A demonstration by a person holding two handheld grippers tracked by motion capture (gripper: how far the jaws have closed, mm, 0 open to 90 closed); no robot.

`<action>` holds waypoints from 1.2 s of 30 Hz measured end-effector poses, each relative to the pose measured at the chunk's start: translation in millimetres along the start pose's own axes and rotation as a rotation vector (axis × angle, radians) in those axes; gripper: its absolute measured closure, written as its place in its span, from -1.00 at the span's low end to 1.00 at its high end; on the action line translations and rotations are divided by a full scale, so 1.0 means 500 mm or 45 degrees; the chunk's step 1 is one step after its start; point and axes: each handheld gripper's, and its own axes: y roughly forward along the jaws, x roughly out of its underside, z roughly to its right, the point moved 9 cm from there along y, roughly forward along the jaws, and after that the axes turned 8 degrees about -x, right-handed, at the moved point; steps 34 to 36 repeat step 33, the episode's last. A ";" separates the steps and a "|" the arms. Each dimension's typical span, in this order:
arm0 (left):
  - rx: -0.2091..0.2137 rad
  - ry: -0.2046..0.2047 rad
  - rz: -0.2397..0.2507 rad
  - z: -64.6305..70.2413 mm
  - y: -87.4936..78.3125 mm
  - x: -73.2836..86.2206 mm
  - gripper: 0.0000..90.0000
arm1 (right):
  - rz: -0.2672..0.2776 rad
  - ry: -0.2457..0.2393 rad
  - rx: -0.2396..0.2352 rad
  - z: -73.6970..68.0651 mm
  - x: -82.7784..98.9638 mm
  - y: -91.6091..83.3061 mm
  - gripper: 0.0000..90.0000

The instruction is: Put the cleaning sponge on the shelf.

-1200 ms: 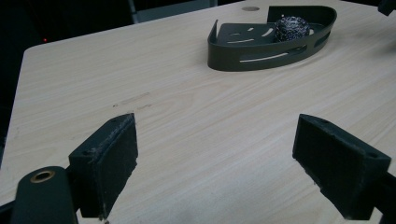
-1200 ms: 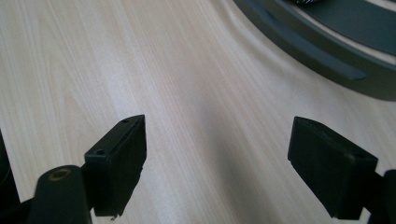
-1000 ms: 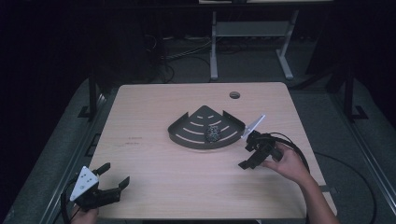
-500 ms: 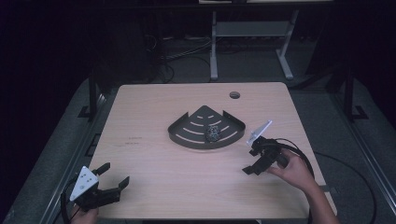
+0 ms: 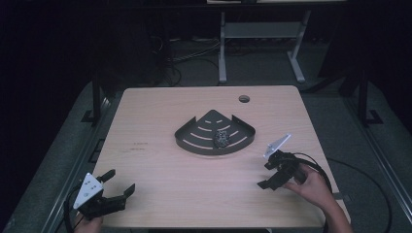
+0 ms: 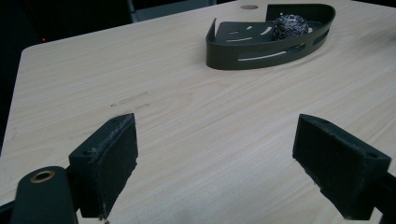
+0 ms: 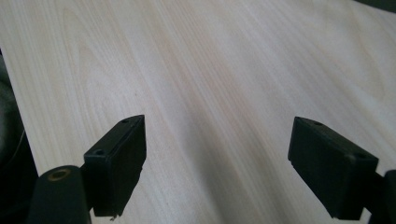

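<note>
A dark fan-shaped slotted tray (image 5: 204, 151) lies at the table's middle. A ball of steel wool (image 5: 223, 138) sits in its right part. My left gripper (image 5: 120, 180) rests open at the near left corner, far from the tray. In the left gripper view the pads (image 6: 107, 158) stand wide apart over bare wood, with the tray (image 6: 252, 58) and the steel wool (image 6: 289, 25) far ahead. My right gripper (image 5: 265, 175) is open to the right of and nearer than the tray, held by a hand. Its own view has my right gripper (image 7: 217, 140) over bare table.
The light wooden table (image 5: 160, 111) has a round cable hole (image 5: 244, 99) near its far right edge. Cables trail from both grippers off the near edge. Beyond the table stand dark floor, cables and a grey metal stand (image 5: 262, 34).
The right gripper has drawn back from the tray's right edge, toward the near right side of the table. The left gripper and the steel wool have stayed put.
</note>
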 end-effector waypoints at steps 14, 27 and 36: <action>0.000 0.005 -0.005 0.000 0.000 0.002 -0.70 | 0.029 0.010 0.011 -0.019 0.041 -0.004 -0.58; 0.011 0.011 -0.011 0.005 0.003 0.003 -0.70 | 0.069 0.053 0.012 -0.036 0.089 -0.003 -0.56; 0.013 0.011 -0.012 0.007 0.004 0.002 -0.70 | 0.075 0.052 0.032 -0.051 0.107 -0.001 -0.60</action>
